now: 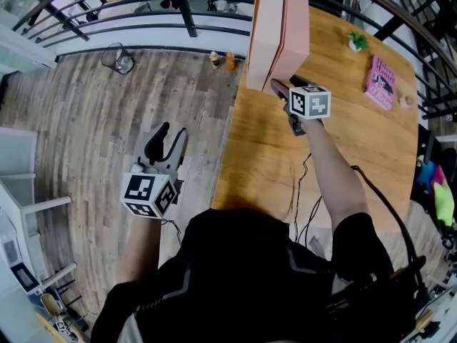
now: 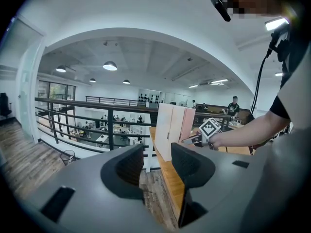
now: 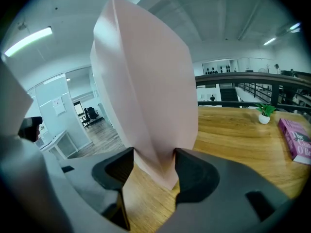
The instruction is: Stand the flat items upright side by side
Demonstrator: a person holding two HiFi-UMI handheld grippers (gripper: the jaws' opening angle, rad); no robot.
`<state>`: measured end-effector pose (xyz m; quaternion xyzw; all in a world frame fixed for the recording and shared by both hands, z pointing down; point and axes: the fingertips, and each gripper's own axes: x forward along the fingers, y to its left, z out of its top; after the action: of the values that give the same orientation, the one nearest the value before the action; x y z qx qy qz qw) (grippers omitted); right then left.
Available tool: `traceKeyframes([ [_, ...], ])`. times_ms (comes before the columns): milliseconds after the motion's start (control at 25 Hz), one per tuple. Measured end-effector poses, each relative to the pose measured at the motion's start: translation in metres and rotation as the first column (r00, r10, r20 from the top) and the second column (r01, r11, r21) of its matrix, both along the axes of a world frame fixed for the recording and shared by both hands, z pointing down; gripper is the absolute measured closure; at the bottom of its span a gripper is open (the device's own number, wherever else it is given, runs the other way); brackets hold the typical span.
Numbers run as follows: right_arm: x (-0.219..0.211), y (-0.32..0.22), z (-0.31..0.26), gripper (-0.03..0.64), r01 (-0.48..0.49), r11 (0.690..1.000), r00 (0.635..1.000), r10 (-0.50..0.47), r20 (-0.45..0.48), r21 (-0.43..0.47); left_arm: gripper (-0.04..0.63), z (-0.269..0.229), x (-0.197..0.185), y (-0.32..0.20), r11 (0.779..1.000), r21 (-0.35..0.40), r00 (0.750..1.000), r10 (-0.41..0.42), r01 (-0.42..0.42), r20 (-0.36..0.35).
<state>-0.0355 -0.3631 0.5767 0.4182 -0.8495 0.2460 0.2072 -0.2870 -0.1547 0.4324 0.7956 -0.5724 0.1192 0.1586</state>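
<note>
At twelve o'clock, right gripper clamps both pink boxes upright on the surface, steadying them; left gripper gapes empty.

2 flat, pale pink boxes stand upright on their narrow edges at the far left corner of the wooden table, side by side with their broad faces touching. The left box stands at the table's left edge. The right box is just inboard of it, its lower near corner clamped between the jaws of the right gripper.
</note>
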Motion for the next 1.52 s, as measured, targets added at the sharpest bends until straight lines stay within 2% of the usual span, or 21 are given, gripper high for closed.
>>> traceKeyframes([
  [320, -0.001, 0.0, 0.001, 0.347, -0.003, 1.0, 1.0, 0.003, -0.023, -0.005, 0.399, -0.002, 0.003, -0.003, 1.0, 0.006, 1.0, 0.012, -0.012, -0.017],
  [520, 0.011, 0.014, -0.012, 0.311, -0.019, 1.0, 0.999, 0.019, -0.032, -0.003, 0.399, -0.007, 0.003, -0.008, 0.999, 0.027, 0.999, 0.036, -0.035, -0.038],
  [760, 0.034, 0.042, -0.066, 0.31, -0.022, 0.996, 1.0, 0.022, -0.01, 0.083, 0.399, -0.021, 0.019, -0.029, 0.992, 0.082, 0.992, 0.101, -0.096, -0.069],
  [1000, 0.067, 0.076, -0.144, 0.321, -0.061, 0.974, 0.998, 0.057, 0.025, 0.216, 0.4, -0.054, 0.051, -0.047, 0.968, 0.159, 0.973, 0.211, -0.196, -0.09],
  [1360, 0.151, 0.132, -0.23, 0.358, -0.154, 0.923, 0.988, 0.148, 0.045, 0.353, 0.408, -0.106, 0.116, -0.07, 0.939, 0.238, 0.96, 0.27, -0.247, -0.07],
  [1520, 0.189, 0.154, -0.264, 0.37, -0.217, 0.89, 0.976, 0.202, 0.078, 0.401, 0.436, -0.137, 0.146, -0.055, 0.902, 0.301, 0.938, 0.343, -0.31, -0.061],
])
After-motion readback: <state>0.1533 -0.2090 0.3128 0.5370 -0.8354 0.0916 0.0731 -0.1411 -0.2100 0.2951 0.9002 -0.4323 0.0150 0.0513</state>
